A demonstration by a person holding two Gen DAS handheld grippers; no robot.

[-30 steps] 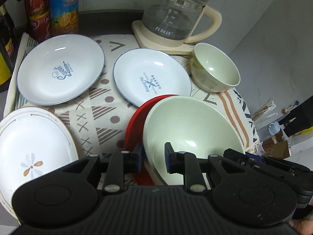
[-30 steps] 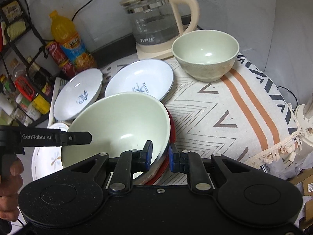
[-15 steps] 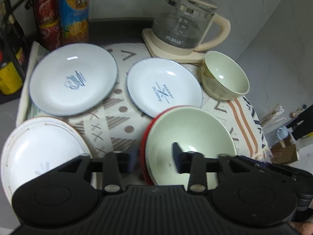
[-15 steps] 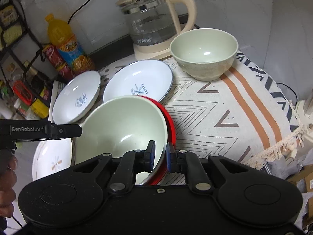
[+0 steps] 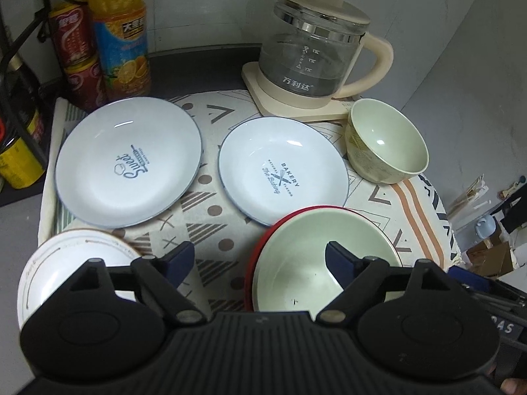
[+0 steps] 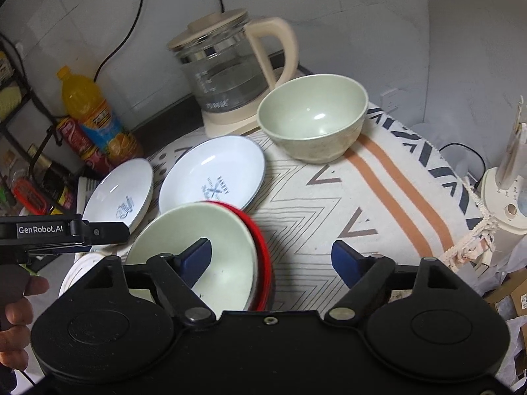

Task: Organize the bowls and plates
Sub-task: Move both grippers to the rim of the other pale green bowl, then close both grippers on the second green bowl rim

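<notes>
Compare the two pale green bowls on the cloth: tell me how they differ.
The wide green bowl is broad and shallow; the small green bowl is narrower and deeper. The wide green bowl sits nested in a red dish at the near edge, while the small green bowl stands directly on the patterned cloth beside the glass kettle. The small green bowl shows a mottled outer wall; the wide one's outside is hidden. Both are pale green, upright and empty.

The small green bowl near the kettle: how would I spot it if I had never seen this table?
Find the glass kettle at the back of the patterned cloth. The small green bowl stands right beside its base. Unlike the wide green bowl nested in a red dish, it is deep and stands alone.
</notes>
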